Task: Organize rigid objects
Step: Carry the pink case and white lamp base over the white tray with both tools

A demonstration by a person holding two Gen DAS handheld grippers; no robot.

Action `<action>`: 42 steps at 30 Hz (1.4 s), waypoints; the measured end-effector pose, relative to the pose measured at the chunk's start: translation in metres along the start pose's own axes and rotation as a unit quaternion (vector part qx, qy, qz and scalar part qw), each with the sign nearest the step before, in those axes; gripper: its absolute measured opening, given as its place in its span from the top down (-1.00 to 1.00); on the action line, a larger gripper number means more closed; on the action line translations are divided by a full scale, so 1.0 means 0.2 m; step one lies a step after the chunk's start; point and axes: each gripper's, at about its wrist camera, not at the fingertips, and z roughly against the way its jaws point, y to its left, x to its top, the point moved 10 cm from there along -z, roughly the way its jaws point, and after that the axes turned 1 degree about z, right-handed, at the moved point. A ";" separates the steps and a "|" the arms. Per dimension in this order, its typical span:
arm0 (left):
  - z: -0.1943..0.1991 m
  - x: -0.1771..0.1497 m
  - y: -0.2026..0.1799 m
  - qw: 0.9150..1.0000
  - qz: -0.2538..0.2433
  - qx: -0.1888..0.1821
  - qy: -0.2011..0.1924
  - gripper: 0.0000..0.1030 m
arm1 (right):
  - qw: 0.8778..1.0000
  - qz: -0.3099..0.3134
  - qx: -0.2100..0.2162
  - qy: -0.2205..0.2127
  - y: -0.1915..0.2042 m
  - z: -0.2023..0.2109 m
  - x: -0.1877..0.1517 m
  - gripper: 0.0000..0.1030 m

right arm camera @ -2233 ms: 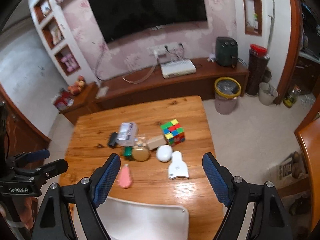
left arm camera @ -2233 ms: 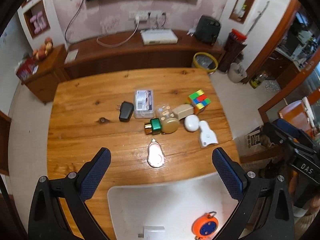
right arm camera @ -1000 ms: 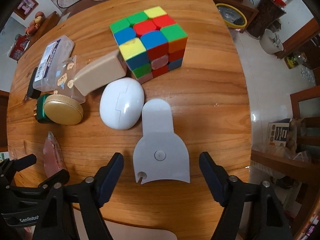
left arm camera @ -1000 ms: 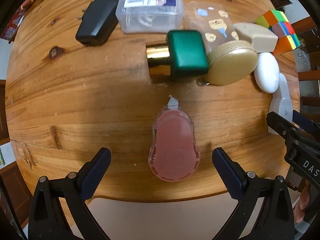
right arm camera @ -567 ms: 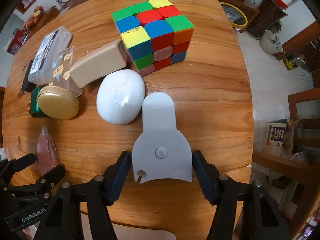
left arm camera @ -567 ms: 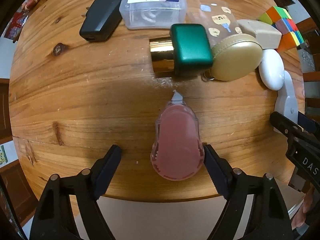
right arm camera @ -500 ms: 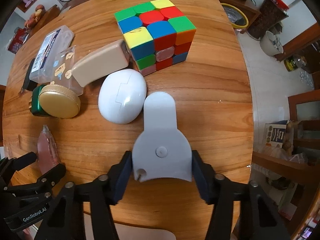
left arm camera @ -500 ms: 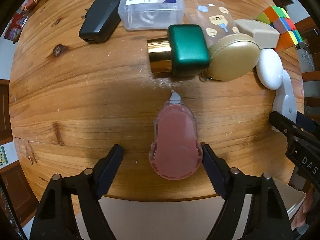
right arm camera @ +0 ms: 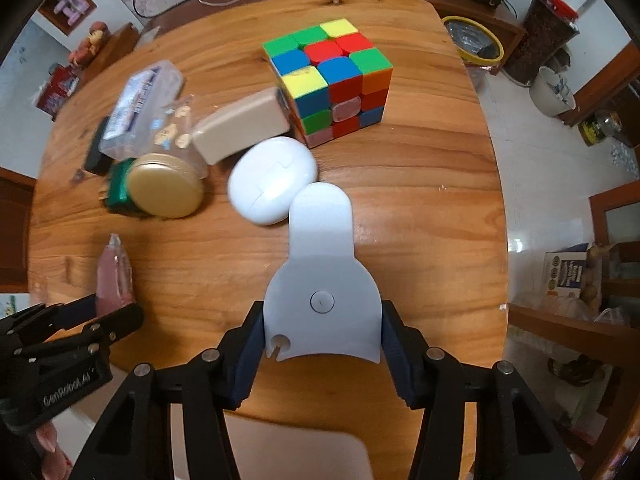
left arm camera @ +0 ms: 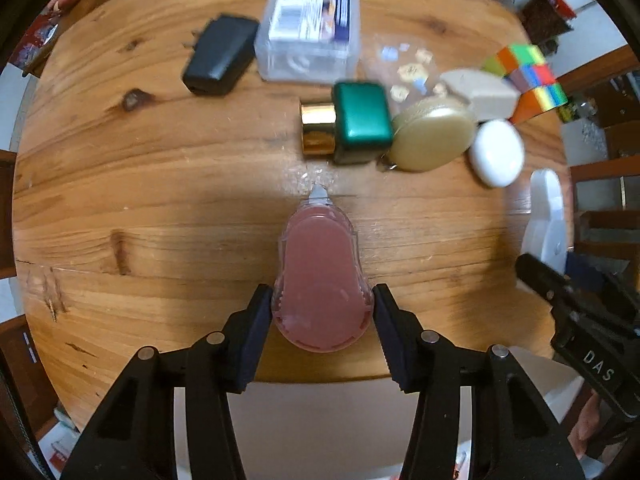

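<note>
My left gripper (left arm camera: 322, 320) is shut on a pink correction-tape dispenser (left arm camera: 320, 276) near the table's front edge; the dispenser also shows in the right wrist view (right arm camera: 114, 276). My right gripper (right arm camera: 322, 334) is shut on the wide end of a flat white plastic holder (right arm camera: 320, 276), which also shows in the left wrist view (left arm camera: 546, 220). Beyond lie a white oval case (right arm camera: 272, 180), a colour cube (right arm camera: 332, 80), a beige block (right arm camera: 242, 128), a gold round case (right arm camera: 164, 190) and a green-and-gold bottle (left arm camera: 348, 124).
A clear plastic box (left arm camera: 310, 28) and a black charger (left arm camera: 220, 60) lie at the back left of the wooden table (left arm camera: 140, 200). A white tray (right arm camera: 296, 456) sits below the front edge. A yellow bin (right arm camera: 476, 44) stands on the floor to the right.
Both grippers moved forward and closed: the left one onto the pink dispenser, the right one onto the white holder. They were wide open before.
</note>
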 end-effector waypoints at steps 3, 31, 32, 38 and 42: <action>0.13 -0.02 0.00 1.000 0.000 -0.012 -0.027 -0.05 | 1.000 -0.011 0.023 -0.016 0.02 0.09 -0.03 -0.07; 1.05 -0.38 -0.07 0.971 -0.038 -0.045 -0.230 -0.05 | 0.958 0.074 0.125 -0.246 0.39 1.27 -0.74 -0.07; 1.04 -0.41 -0.07 0.971 -0.040 -0.040 -0.233 -0.05 | 0.958 0.079 0.123 -0.247 0.40 1.27 -0.77 -0.07; 0.93 -0.51 -0.05 0.971 -0.054 -0.002 -0.233 -0.05 | 0.959 0.106 0.086 -0.250 0.44 1.22 -0.89 -0.07; 0.83 -0.56 -0.04 0.974 -0.057 0.013 -0.219 -0.05 | 0.963 0.115 0.075 -0.231 0.46 1.11 -0.94 -0.07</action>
